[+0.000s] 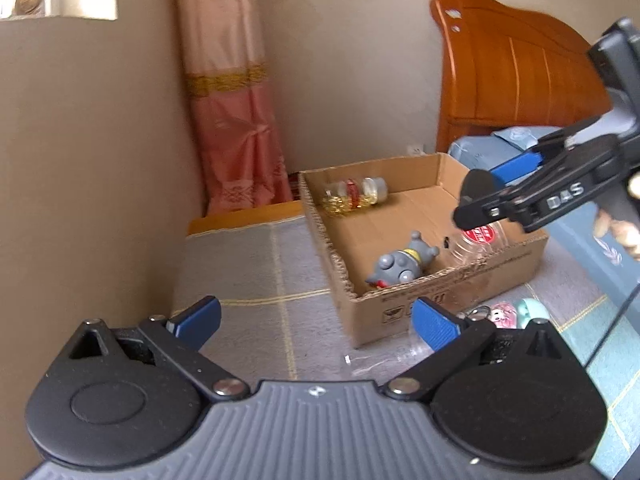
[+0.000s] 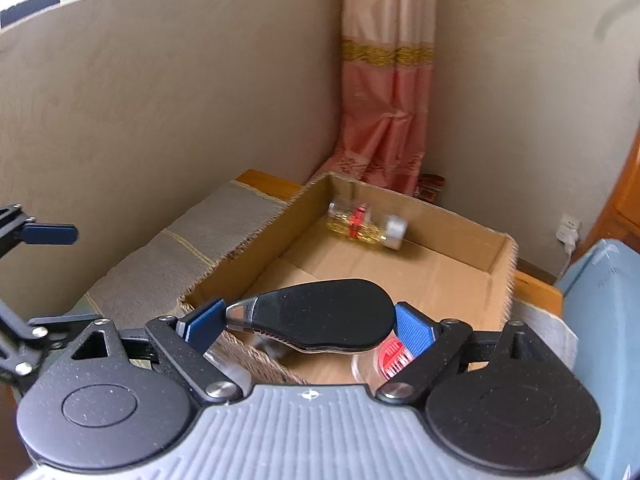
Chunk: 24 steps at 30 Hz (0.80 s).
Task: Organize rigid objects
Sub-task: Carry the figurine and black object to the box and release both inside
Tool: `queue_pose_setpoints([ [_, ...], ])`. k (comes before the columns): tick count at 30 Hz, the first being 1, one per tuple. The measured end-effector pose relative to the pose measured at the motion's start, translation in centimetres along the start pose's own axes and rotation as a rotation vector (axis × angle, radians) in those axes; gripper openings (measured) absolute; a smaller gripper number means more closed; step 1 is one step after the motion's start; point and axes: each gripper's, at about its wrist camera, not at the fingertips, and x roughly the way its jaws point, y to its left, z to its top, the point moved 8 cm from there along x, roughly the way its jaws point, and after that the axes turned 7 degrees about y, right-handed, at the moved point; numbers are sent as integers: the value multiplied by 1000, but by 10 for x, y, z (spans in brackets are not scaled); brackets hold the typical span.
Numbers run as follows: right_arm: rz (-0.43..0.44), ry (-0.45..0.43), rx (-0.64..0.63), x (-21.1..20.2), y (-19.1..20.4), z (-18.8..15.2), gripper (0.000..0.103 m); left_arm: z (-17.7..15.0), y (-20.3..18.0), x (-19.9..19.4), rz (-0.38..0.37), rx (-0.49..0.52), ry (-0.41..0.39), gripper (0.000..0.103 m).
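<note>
Nail clippers [image 2: 320,314], glossy black with a chrome edge, sit crosswise between the right gripper [image 2: 308,326] jaws, which clamp them by the ends; the long axis runs left to right, rounded end right, metal tip left. They hang above the near part of the cardboard box [image 1: 472,288]. A clear jar [image 2: 384,360] with a red label lies half hidden below (its shape is hard to read). Farther in lies a blurred bottle [image 2: 366,226]. The left gripper [image 1: 316,322] jaws stand wide apart, holding nothing, over the woven mat [image 1: 248,272]. A grey toy [image 1: 402,266] lies inside the box.
</note>
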Motion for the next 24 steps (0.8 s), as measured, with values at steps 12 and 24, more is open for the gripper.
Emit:
queue_pose_setpoints([
  [12,-14,-4,-37,33,10,45,103,-19,26,-9,20,-69,23,101],
  [24,-31,16,-15,3,7,-1,103,-28,16,-13,-3,-74,44,101],
])
